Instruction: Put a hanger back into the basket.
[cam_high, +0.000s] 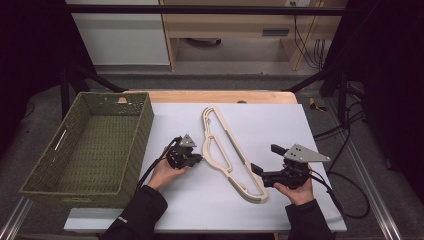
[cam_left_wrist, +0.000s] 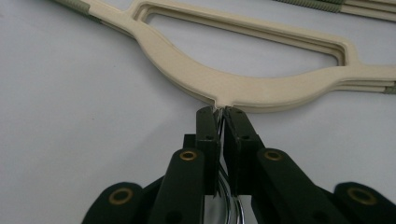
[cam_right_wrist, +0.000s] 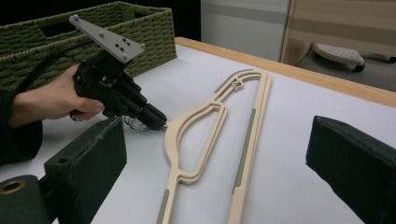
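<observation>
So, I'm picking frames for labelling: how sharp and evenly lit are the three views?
High view: soft, dark surroundings, hanger readable. Left gripper view: left gripper shut on the hook, which glints; hanger sharp. Right gripper view: right gripper's open jaws near and blurred, basket clear.

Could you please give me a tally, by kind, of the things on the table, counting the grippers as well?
Cream hanger stack: 1 (how many hangers lie in it I cannot tell)
Green woven basket: 1
Handheld grippers: 2, the left gripper shut on the hangers' metal hooks, the right gripper open
Total: 4
</observation>
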